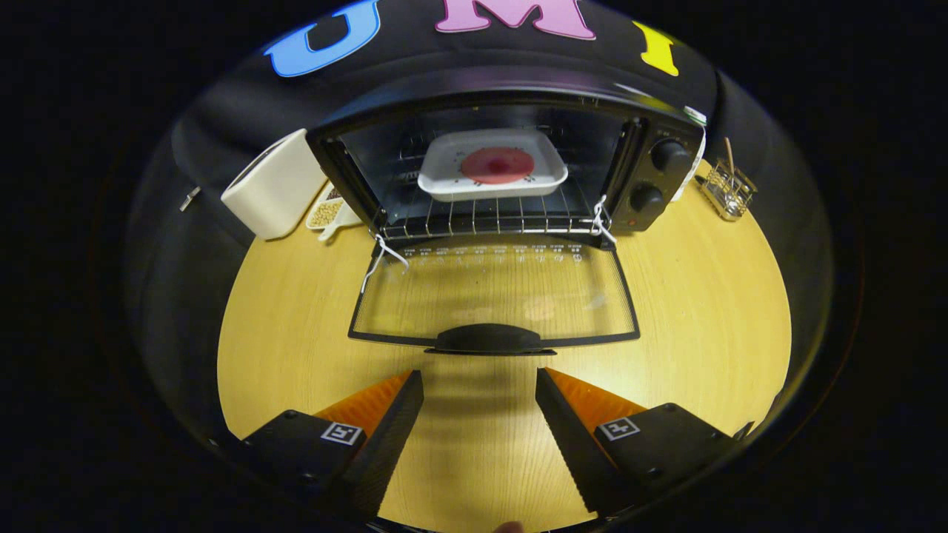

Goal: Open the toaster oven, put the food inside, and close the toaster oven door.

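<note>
Two fingers of the gripper (480, 389) sit nearest, jaws spread wide and grasping nothing, bare light wooden counter (689, 311) between them. Just ahead of the fingertips, not touching them as far as I can tell, is the dark curved handle (489, 338) of the toaster oven's glass door (495, 296). Door is dropped fully open, lying flat or nearly flat over the counter, handle edge toward the gripper, hinge edge at the oven mouth. Thin white wire links at both hinge corners.

Beyond the door, the black toaster oven (511, 159) stands upright, cavity open. Inside, on the wire rack (489, 215), rests a white rectangular tray with rounded corners (492, 175). In the tray, centred, one flat round red-pink piece of food (498, 164); small dark marks on the tray floor around it. Two black round knobs (659, 176) stacked on the oven's right panel.

Left of the oven, near its side: a cream-white boxy container (275, 185), tilted in the fisheye, contents hidden. Between it and the oven, a small white dish (329, 213) holding tan grain-like bits, partly hidden behind the oven corner. Right of the oven, well apart, a small wire basket (729, 191) with a thin stick standing in it. A small metal clip-like item (189, 198) lies far left on the dark cloth.
</note>
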Motion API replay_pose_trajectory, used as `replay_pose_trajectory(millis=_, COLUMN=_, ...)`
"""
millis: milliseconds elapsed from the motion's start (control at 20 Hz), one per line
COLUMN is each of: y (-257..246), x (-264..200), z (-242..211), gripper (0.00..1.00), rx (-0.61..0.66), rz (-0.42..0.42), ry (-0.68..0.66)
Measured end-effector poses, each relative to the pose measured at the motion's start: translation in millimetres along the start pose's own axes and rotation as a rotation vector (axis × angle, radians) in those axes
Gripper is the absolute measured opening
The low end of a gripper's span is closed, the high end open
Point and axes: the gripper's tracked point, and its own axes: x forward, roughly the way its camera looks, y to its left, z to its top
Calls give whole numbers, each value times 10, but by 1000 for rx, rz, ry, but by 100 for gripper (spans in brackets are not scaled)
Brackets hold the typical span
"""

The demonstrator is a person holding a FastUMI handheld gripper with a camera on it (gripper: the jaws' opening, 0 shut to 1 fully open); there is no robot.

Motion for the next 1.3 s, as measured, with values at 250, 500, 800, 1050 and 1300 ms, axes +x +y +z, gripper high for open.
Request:
replay_pose_trajectory(millis=250, y=-9, x=294, z=-94, gripper=99, rx=-10, rz=-40, ry=15)
replay_pose_trajectory(millis=500, y=-5, x=510, z=-126, gripper=99, rx=-2, rz=-96, ry=32)
replay_pose_trajectory(millis=800, y=-134, x=493, z=-69, gripper=99, rx=-35, rz=-157, ry=-6)
replay_pose_trajectory(millis=1050, y=-202, x=552, z=-68, gripper=99, rx=5, rz=-147, ry=16)
replay_pose_trajectory(millis=1300, y=-187, x=443, z=-24, gripper=98, rx=7, rz=-150, ry=-7)
